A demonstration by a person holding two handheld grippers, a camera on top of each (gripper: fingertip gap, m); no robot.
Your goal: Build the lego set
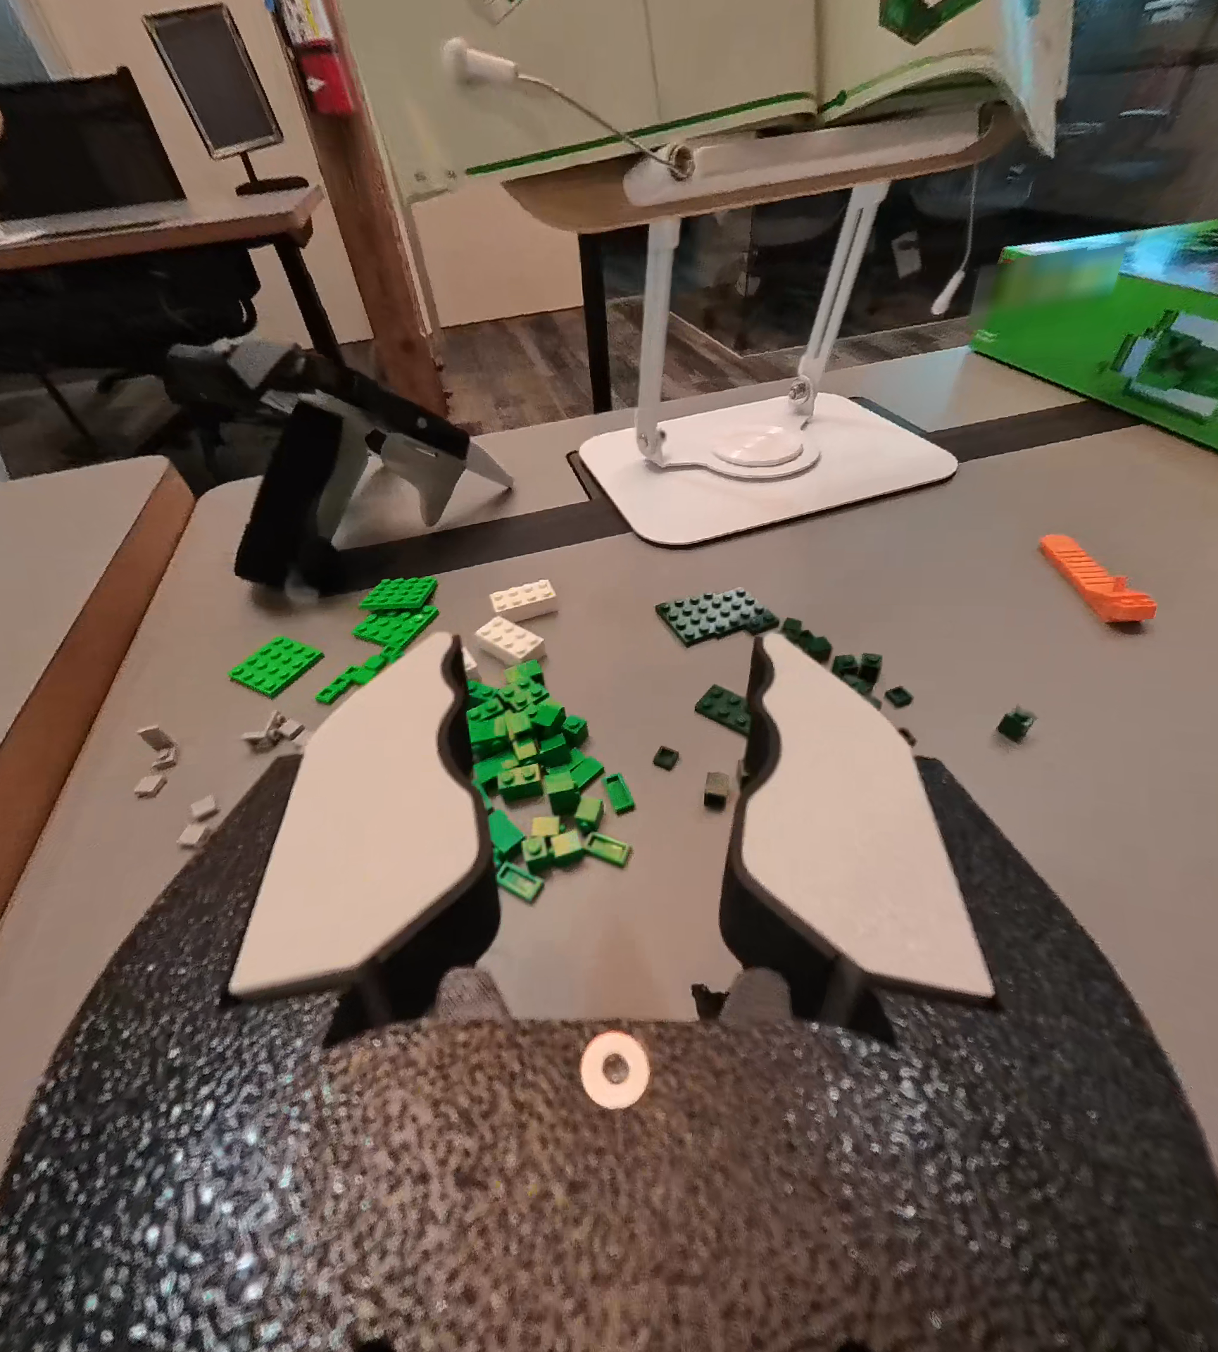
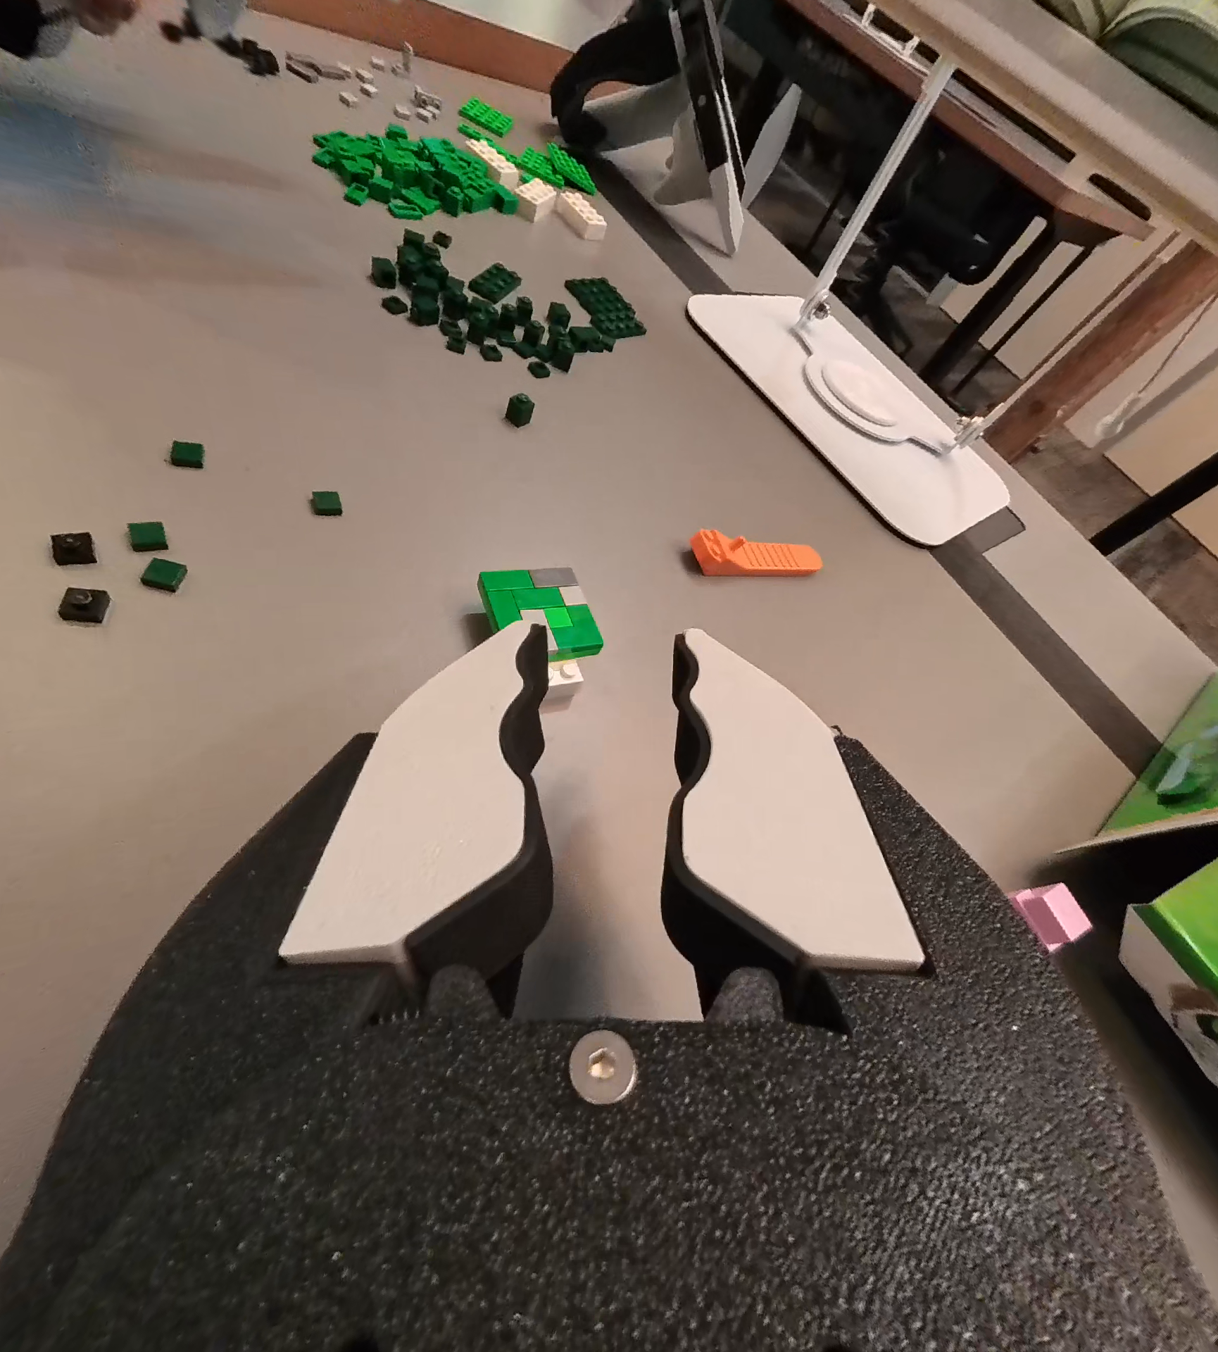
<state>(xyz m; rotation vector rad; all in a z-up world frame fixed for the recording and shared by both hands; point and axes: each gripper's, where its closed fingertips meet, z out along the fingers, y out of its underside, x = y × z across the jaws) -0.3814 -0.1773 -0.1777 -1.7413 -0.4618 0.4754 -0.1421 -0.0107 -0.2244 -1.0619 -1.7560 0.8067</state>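
Note:
My left gripper (image 1: 606,644) is open and empty above a pile of bright green small pieces (image 1: 544,768) on the grey table. Two white bricks (image 1: 522,600), bright green plates (image 1: 397,592) and dark green plates (image 1: 716,611) lie just beyond it. My right gripper (image 2: 610,640) is open and empty, just short of a small flat build of green and grey tiles (image 2: 540,603) on white bricks. The green pile (image 2: 416,172) and dark green pieces (image 2: 504,307) also show farther off in the right wrist view.
An orange brick separator (image 1: 1096,578) (image 2: 756,560) lies at the right. A white stand base (image 1: 767,468) (image 2: 847,410) holds an open instruction book (image 1: 738,80). A green box (image 1: 1147,344) is at the far right. A black and grey stand (image 1: 343,475) stands at the back left. Small grey pieces (image 1: 174,768), a pink brick (image 2: 1048,914). The left gripper's tips are roughly 30 centimetres from the right gripper's. The right tips stand about 12 centimetres off the pink brick (image 2: 1048,914).

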